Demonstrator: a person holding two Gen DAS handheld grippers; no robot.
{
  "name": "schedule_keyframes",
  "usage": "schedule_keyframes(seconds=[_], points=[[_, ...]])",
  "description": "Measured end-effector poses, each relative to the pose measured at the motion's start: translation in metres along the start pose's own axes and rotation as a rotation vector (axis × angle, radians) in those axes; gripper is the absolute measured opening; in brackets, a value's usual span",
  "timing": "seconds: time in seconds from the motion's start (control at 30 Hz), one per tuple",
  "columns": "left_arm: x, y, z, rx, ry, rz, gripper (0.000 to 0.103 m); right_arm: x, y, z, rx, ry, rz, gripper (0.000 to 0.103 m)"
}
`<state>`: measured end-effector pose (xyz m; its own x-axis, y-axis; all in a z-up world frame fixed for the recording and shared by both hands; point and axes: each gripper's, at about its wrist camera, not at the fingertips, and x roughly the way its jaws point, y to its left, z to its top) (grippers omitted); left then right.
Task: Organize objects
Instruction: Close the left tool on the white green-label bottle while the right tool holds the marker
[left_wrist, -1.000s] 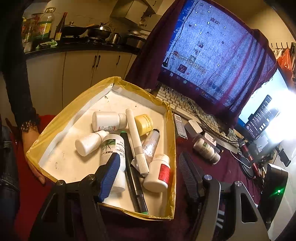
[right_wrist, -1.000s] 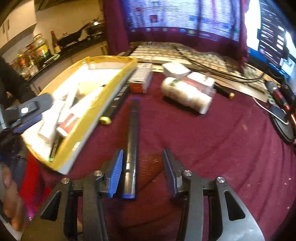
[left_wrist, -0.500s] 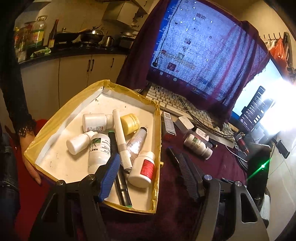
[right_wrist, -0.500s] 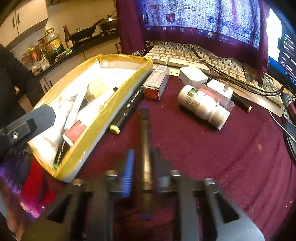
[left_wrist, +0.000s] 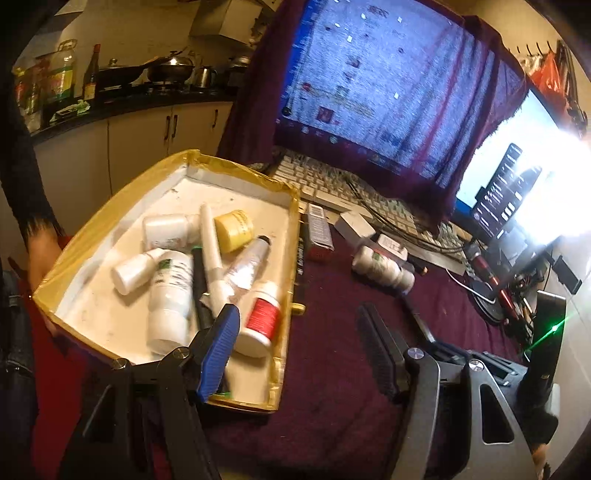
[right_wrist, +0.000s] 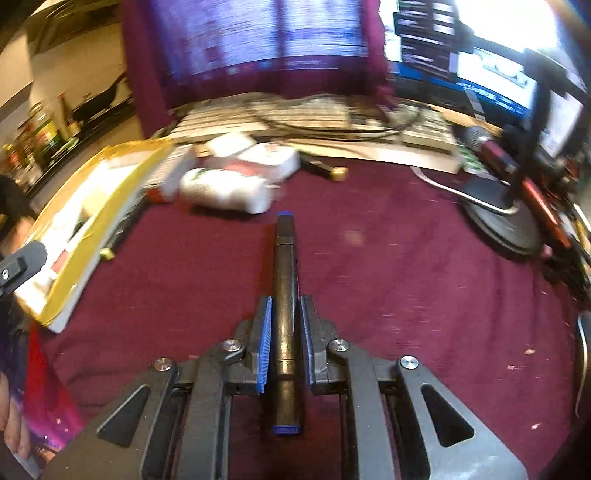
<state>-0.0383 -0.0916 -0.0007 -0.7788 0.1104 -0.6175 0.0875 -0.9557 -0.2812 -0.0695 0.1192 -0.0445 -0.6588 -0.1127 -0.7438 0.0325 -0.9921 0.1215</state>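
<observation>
- Nearest, right claw was clenched on a black marker w/ blue end caps; pads pinched the barrel mid-length, marker pointing straight ahead along the fingers.
- Left claw stood released, nothing between its jaws; blue pad over the near corner of the yellow-rimmed tray, other finger over the maroon tabletop.
- Tray held white bottles, a red-label bottle, a yellow jar, a tube and pens, all lying down.
- Just beside the tray's right wall lay a dark pen w/ yellow cap, touching the wall.
- Further back, a white bottle on its side, small boxes near it.
- Farthest: keyboard, then cloth-draped monitor.
</observation>
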Motion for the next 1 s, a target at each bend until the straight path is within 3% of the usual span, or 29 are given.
schedule_keyframes(seconds=[0.17, 0.27, 0.6, 0.67, 0.83, 0.9, 1.0], points=[[0.012, -0.022, 0.001, 0.032, 0.049, -0.03, 0.06, -0.004, -0.023, 0.002, 0.041, -0.013, -0.03, 0.012], [0.023, -0.037, 0.004, 0.07, 0.077, -0.053, 0.068, -0.006, -0.034, 0.003, 0.069, -0.022, -0.038, 0.013], [0.085, -0.093, 0.042, 0.415, 0.071, -0.057, 0.069, -0.003, -0.048, 0.0, 0.124, -0.024, 0.027, 0.013], [0.102, -0.098, 0.051, 0.44, 0.106, -0.088, 0.069, -0.003, -0.048, 0.0, 0.124, -0.026, 0.035, 0.013], [0.161, -0.108, 0.067, 0.46, 0.284, -0.188, 0.07, -0.005, -0.047, -0.001, 0.12, -0.032, 0.057, 0.013], [0.17, -0.11, 0.066, 0.486, 0.261, -0.154, 0.071, -0.006, -0.047, -0.001, 0.118, -0.035, 0.067, 0.013], [0.175, -0.102, 0.064, 0.426, 0.322, -0.17, 0.071, -0.007, -0.048, -0.001, 0.123, -0.041, 0.077, 0.013]])
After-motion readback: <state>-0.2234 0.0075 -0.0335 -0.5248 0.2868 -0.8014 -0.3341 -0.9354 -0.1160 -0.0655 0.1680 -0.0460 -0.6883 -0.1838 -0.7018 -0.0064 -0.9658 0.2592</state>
